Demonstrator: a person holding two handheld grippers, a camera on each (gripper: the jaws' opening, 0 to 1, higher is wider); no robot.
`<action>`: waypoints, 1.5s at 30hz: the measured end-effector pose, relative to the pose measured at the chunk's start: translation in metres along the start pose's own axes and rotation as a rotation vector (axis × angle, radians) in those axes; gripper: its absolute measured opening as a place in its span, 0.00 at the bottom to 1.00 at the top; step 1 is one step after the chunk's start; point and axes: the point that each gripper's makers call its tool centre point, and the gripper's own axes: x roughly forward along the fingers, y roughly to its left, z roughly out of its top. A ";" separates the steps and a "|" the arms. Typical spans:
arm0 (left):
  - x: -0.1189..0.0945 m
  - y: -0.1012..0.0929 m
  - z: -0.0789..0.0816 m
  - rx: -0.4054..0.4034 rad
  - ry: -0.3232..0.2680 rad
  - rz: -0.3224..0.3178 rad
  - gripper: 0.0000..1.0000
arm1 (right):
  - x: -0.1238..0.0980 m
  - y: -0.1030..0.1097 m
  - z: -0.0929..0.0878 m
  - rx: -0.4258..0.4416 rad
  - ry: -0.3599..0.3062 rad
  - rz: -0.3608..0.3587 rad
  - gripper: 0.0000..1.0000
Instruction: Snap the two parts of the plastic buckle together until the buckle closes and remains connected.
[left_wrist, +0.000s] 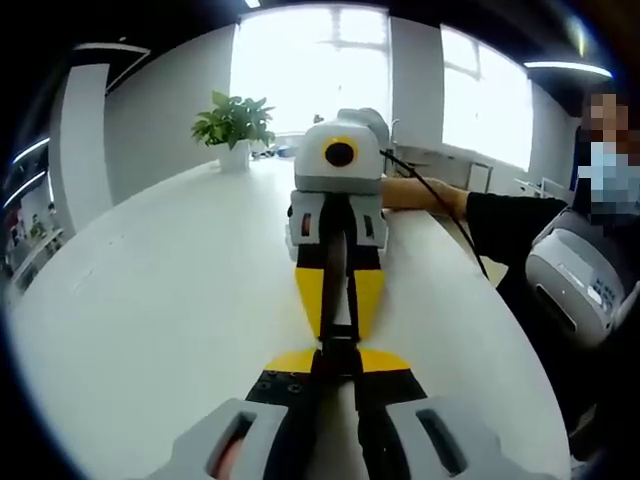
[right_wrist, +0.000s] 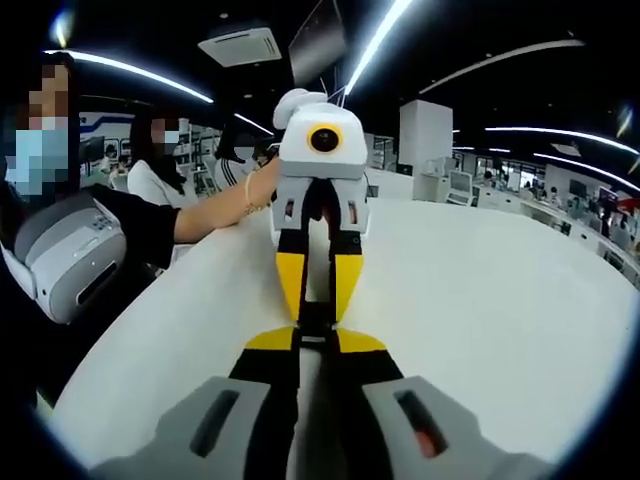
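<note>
Over the white table my two grippers meet tip to tip. The black buckle sits where the yellow tips touch, with its black strap running back between the right gripper's jaws. My left gripper rises from the bottom, shut on its buckle half. The right gripper comes down from above, shut on the other half. In the right gripper view the buckle lies between my right gripper and the left gripper. The jaws hide whether the halves are locked together.
A potted plant stands at the table's far end. A person's dark sleeve reaches over the table edge beside a grey-white device. Other people sit behind the table's edge. Bare table spreads on both sides.
</note>
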 end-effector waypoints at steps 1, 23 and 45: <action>0.000 0.000 0.000 0.002 0.001 0.001 0.11 | 0.000 0.000 0.000 -0.003 0.000 -0.003 0.12; 0.001 -0.002 0.001 0.015 0.000 0.009 0.12 | 0.002 -0.011 -0.002 0.001 -0.020 -0.026 0.12; -0.001 0.010 0.002 0.068 0.012 0.084 0.12 | -0.004 -0.025 -0.001 -0.111 0.031 -0.128 0.12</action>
